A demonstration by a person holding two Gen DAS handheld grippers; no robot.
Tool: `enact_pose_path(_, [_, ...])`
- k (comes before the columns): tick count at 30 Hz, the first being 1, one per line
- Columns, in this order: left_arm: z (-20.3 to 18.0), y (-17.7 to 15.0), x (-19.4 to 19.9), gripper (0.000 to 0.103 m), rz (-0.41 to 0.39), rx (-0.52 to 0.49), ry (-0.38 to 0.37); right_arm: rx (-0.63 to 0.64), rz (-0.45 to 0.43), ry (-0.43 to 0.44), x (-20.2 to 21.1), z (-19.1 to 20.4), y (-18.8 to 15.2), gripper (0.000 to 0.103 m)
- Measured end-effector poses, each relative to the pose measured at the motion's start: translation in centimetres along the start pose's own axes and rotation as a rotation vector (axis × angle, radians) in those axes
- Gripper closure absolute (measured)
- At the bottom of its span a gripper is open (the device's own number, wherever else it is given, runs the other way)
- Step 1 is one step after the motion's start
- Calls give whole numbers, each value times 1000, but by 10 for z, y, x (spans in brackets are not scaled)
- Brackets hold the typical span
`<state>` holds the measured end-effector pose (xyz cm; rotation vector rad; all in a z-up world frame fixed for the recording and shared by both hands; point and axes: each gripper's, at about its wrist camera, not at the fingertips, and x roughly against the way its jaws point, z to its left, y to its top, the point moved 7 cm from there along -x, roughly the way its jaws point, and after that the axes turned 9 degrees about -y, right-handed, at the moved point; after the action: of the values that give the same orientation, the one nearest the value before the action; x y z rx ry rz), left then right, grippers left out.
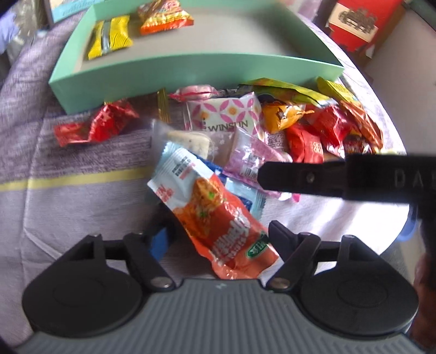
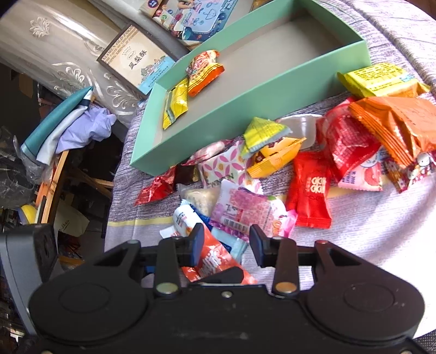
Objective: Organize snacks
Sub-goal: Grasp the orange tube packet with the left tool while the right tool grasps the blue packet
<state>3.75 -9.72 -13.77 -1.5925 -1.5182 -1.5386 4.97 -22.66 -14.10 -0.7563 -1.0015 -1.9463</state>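
Left gripper (image 1: 218, 231) spreading wide around an orange-and-white packet (image 1: 215, 217), fingers either side but not visibly pinching it, near edge of the snack pile (image 1: 272, 130) on a striped cloth (image 1: 68, 190). Right gripper (image 2: 226, 242) hanging open and holding nothing just above the same packet (image 2: 209, 256), one finger (image 1: 299, 178) crossing the left view over a pink wrapper (image 1: 250, 160). Lying beyond the pile: green tray (image 1: 190, 73) holding a yellow packet (image 1: 110, 36) and an orange one (image 1: 163, 16), red candy (image 1: 95, 125) sitting apart on the left.
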Motion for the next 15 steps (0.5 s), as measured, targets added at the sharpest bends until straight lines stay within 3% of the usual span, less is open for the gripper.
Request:
enact_pose_path(4, [20, -5, 9, 14, -5, -43, 26, 57, 13, 8, -7, 21, 0, 65])
enact_pose_path(15, [88, -2, 41, 17, -76, 24, 97, 149, 33, -17, -31, 63, 5, 65])
